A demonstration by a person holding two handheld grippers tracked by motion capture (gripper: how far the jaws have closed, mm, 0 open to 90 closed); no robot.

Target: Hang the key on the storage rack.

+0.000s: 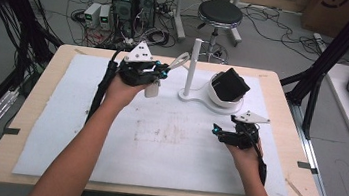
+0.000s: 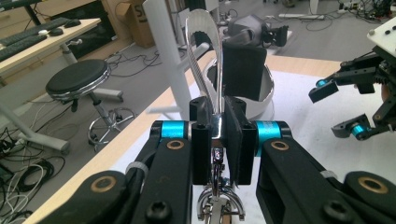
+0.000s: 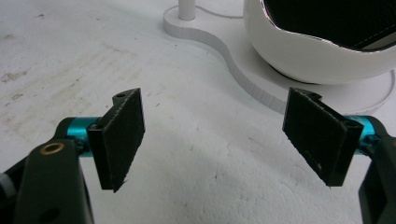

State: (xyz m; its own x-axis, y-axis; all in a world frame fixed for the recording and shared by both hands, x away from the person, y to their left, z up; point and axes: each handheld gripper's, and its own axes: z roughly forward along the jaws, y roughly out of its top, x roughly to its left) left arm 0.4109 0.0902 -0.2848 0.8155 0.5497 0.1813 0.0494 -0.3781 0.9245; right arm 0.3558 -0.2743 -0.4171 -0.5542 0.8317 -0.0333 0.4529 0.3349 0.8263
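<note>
My left gripper is raised over the back left of the white mat, shut on a silvery ribbed strap loop that sticks up toward the white pole. A small white tag hangs below it. In the left gripper view the pads pinch the base of the strap loop above a metal ring. My right gripper rests low at the mat's right, open, with nothing between its pads. It is also open in the left gripper view.
A white stand at the back centre carries the thin upright pole and a white bowl holding a black boxy object. The bowl sits just beyond my right gripper. A stool and cables lie on the floor behind the table.
</note>
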